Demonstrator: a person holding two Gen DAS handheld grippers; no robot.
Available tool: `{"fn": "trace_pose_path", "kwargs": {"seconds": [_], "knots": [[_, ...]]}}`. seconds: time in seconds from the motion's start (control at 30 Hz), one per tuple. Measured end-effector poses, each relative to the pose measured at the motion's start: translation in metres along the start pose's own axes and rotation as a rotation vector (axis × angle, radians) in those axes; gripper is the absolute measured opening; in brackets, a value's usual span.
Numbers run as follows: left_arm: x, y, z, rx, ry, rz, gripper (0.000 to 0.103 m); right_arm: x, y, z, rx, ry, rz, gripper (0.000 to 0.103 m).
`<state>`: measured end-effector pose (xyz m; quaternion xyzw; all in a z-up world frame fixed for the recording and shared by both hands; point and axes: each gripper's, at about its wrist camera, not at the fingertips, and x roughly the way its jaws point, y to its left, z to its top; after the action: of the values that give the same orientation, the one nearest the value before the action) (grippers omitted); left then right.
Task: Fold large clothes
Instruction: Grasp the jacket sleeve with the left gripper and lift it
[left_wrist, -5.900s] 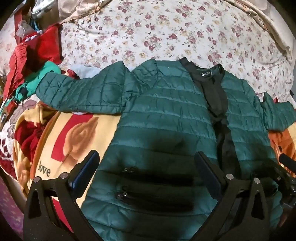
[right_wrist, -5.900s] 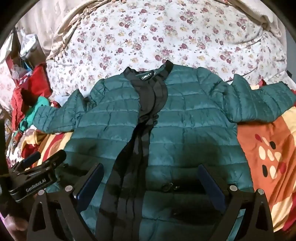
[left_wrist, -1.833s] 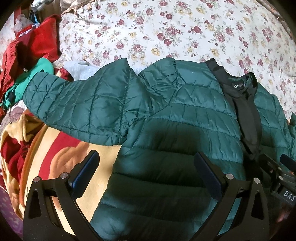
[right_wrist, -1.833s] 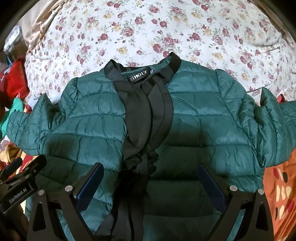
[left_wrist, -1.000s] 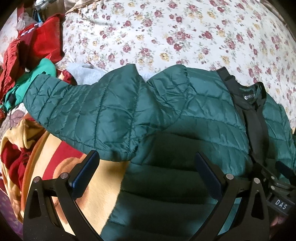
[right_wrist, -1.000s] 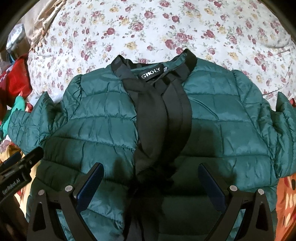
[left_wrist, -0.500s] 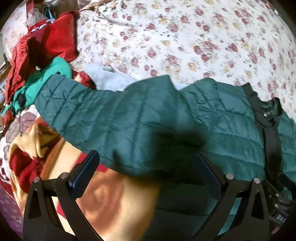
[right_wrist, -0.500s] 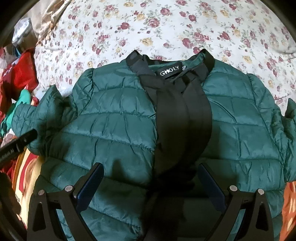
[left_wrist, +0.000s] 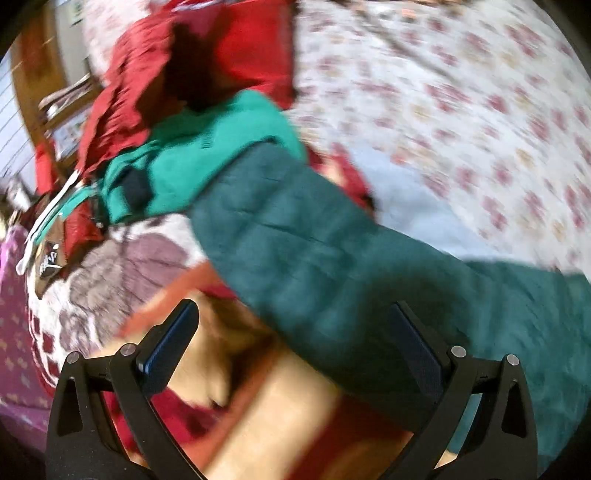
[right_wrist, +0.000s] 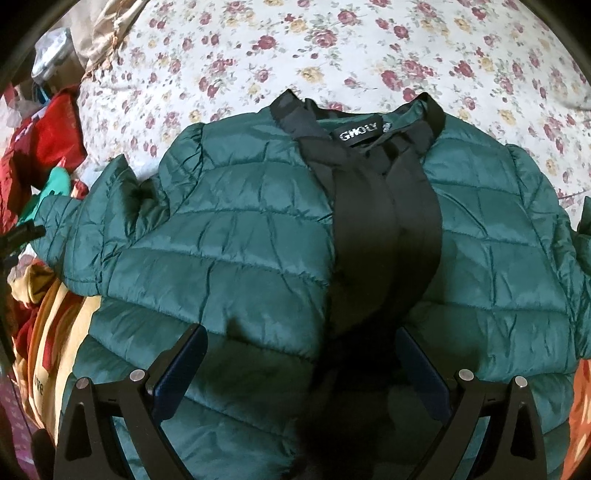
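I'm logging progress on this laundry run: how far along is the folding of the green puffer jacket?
Early. Done: the green puffer jacket lies spread face up on the floral bedspread, its black front placket running down the middle. In hand: nothing; the left gripper is open near the jacket's sleeve, and the right gripper is open over the chest. Left: no fold shows, so sleeves and body all remain.

Blur and cut-offs around the green jacket (right_wrist: 240, 258)

Left wrist view smeared; jacket's hem and right sleeve (right_wrist: 583, 236) run out of frame.
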<state>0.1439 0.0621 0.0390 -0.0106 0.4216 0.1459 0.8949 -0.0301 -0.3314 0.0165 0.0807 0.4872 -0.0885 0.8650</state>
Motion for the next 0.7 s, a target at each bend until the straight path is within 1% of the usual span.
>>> {"fn": "trace_pose_path", "kwargs": {"seconds": [0.13,0.17,0.2,0.27,0.33,0.43,0.53,0.57,0.6,0.63,0.67,0.7], "knots": [[0.028,0.031,0.02,-0.054,0.022,0.034,0.101,0.005,0.005,0.001,-0.009,0.012,0.0,0.1],[0.035,0.036,0.024,-0.068,0.029,0.037,0.096,0.006,0.006,0.001,-0.011,0.014,0.002,0.1],[0.044,0.043,0.028,-0.088,0.04,0.041,0.093,0.006,0.007,0.001,-0.012,0.015,0.004,0.1],[0.062,0.051,0.031,-0.11,0.072,0.049,0.079,0.006,0.009,0.001,-0.015,0.016,0.001,0.1],[0.076,0.055,0.032,-0.119,0.098,0.048,0.078,0.006,0.01,0.001,-0.019,0.014,-0.001,0.1],[0.073,0.052,0.03,-0.102,0.047,0.046,0.078,0.006,0.012,0.003,-0.023,0.011,-0.004,0.1],[0.074,0.045,0.028,-0.076,0.048,0.023,0.077,0.009,0.014,0.005,-0.024,0.011,-0.008,0.1],[0.074,0.043,0.027,-0.071,0.044,0.02,0.072,0.009,0.014,0.005,-0.021,0.013,-0.008,0.1],[0.073,0.043,0.026,-0.069,0.04,0.017,0.069,0.01,0.014,0.005,-0.02,0.012,-0.008,0.1],[0.072,0.043,0.026,-0.068,0.033,0.016,0.059,0.009,0.014,0.005,-0.02,0.011,-0.009,0.1],[0.07,0.043,0.025,-0.065,0.026,0.015,0.045,0.009,0.014,0.005,-0.021,0.01,-0.008,0.1],[0.068,0.043,0.025,-0.062,0.026,0.012,0.037,0.009,0.014,0.004,-0.021,0.009,-0.007,0.1]]}}
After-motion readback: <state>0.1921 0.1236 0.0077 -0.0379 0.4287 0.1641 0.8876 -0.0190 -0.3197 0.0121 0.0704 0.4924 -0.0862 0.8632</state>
